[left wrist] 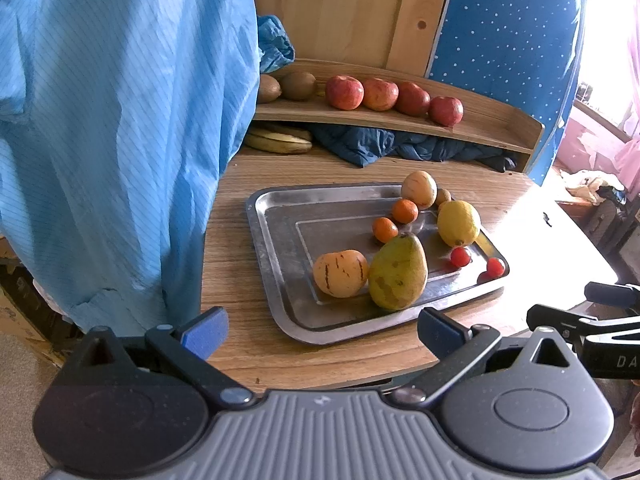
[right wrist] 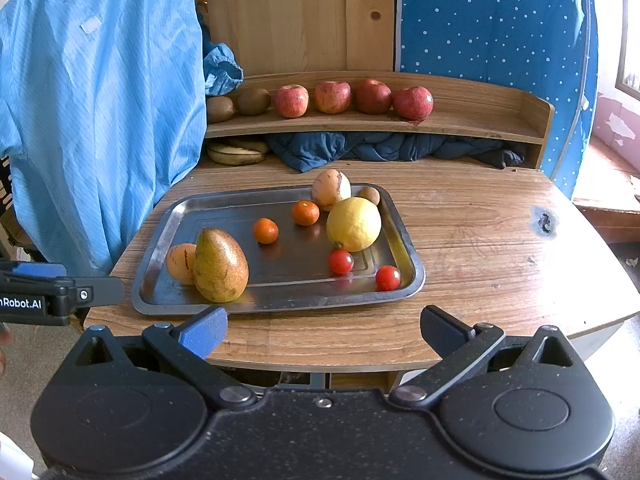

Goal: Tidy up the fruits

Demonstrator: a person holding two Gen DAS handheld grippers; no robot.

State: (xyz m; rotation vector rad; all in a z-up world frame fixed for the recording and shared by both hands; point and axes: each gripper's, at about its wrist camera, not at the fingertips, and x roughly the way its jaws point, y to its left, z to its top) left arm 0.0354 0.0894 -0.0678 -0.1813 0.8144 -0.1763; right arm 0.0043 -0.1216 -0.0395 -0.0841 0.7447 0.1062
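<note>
Both tools are hanging back at the near edge of the counter (right wrist: 460, 216), the left tool (left wrist: 320, 330) and the right tool (right wrist: 320, 330) each spread wide and holding nothing. The fruit waiting to be sorted is sitting on the tray (right wrist: 168, 220) in the middle of both views: a pear (right wrist: 220, 266) leaning against a striped melon (left wrist: 340, 274) at the lower left, two tangerines (right wrist: 265, 231) in the centre, a lemon (right wrist: 353, 224) to the right, and two tomatoes (right wrist: 341, 261) near the tray's lower right corner. On the shelf (right wrist: 480, 120) across the upper part of the frame, apples (right wrist: 332, 97) and kiwis (right wrist: 253, 101) are already lining up, with bananas (right wrist: 236, 153) lying underneath. The risks appear to be coming mostly from shape and surface. The tomatoes look small, round and smooth, so a closing tool could be squirting one sideways over the low rim, or crushing it if squeezed hard. Lifting the pear could be letting the melon roll, since the two are touching. The tray is probably sliding on the wood if a fruit is pushed instead of pinched. The blue coat (right wrist: 100, 112) is hanging close along the left of the frame, and a tool swinging toward the shelf's left end might be snagging it.
</note>
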